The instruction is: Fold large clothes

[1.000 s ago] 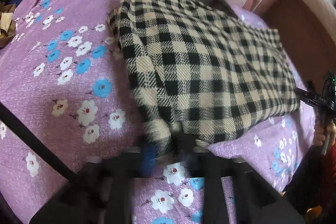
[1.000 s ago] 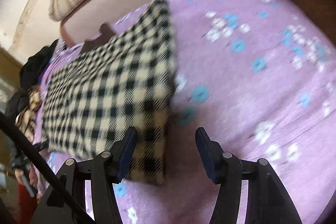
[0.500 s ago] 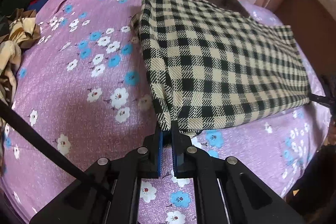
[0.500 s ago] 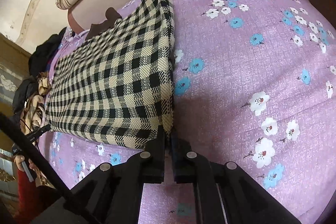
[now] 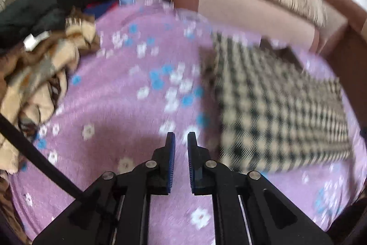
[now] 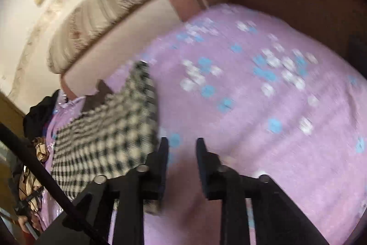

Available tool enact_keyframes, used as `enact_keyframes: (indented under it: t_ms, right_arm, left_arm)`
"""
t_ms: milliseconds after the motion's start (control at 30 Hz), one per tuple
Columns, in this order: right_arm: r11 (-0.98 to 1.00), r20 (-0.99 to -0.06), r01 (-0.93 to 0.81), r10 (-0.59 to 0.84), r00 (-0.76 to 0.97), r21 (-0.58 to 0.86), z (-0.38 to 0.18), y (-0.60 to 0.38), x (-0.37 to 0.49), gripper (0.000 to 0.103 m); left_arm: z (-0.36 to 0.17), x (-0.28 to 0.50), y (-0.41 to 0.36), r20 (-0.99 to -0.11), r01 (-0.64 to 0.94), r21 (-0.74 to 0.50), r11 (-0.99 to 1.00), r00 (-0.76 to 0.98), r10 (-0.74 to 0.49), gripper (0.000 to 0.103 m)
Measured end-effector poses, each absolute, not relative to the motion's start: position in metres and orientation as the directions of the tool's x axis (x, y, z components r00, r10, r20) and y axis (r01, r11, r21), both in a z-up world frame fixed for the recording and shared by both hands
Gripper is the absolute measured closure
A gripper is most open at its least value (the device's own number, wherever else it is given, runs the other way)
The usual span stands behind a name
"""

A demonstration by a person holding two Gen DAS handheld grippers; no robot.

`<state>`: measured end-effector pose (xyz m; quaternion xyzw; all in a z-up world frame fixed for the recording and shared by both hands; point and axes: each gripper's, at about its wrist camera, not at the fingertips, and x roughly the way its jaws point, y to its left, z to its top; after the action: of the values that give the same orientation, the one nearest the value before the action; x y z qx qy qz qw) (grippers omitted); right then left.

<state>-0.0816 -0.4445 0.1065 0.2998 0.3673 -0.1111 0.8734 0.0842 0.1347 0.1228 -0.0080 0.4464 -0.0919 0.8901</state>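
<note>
The checked garment (image 5: 279,107) lay folded into a flat rectangle on the purple floral bedspread (image 5: 110,107), its far edge near the headboard cushion (image 5: 247,8). Both views were motion-blurred.

The left gripper (image 5: 181,141) hung over bare bedspread just beside the garment's near left corner, fingers parted by a narrow gap and holding nothing. The right gripper (image 6: 182,146) stood at the garment's near right corner (image 6: 146,153), fingers spread wider, also empty; whether its left finger touched the cloth could not be told.

Risks, as judged from this state:
- A finger could catch the near edge of the garment and drag the top layer, opening the fold. Cause: fast movement so near the cloth.
- The loose clothes pile (image 5: 39,66), left of the garment, could be confused with finished work if the folded piece was set down beside it.

Differences from half a second earlier: both grippers were then pressed onto the garment's near corners; both have released and drawn back, and the garment has stayed flat.
</note>
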Motion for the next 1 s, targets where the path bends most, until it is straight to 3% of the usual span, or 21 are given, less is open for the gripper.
enact_keyframes:
  t_ms: [67,267,500,667,833,1000]
  right_arm:
    - [0.834,-0.693,0.346,0.058,0.719,0.43,0.113,-0.42,-0.059,0.072]
    - [0.904,-0.671,0.093,0.238,0.702,0.418,0.12,-0.323,0.02,0.072]
    - [0.845,-0.65,-0.104,0.476,0.592,0.524,0.083,-0.246,0.075,0.072]
    - [0.847,-0.685,0.045,0.397,0.611,0.53,0.058,-0.29,0.085,0.081]
    - [0.81,-0.716,0.3,0.197,0.669,0.504,0.058,-0.38,0.067,0.081]
    - [0.791,-0.736,0.403,0.086,0.672,0.46,0.061,-0.433,0.04,0.08]
  left_arm:
    - [0.13,0.088,0.121,-0.765,0.166,-0.127,0.978,0.611,-0.203,0.061]
    - [0.128,0.109,0.06,-0.74,0.231,-0.172,0.958,0.612,-0.28,0.056]
    - [0.075,0.127,0.02,-0.811,0.234,-0.057,0.971,0.556,-0.182,0.056]
    - [0.072,0.126,0.021,-0.81,0.249,-0.029,0.968,0.561,-0.168,0.048]
    - [0.073,0.132,0.034,-0.815,0.223,-0.048,0.974,0.554,-0.167,0.045]
    - [0.074,0.131,0.053,-0.811,0.163,0.037,0.986,0.581,-0.066,0.044]
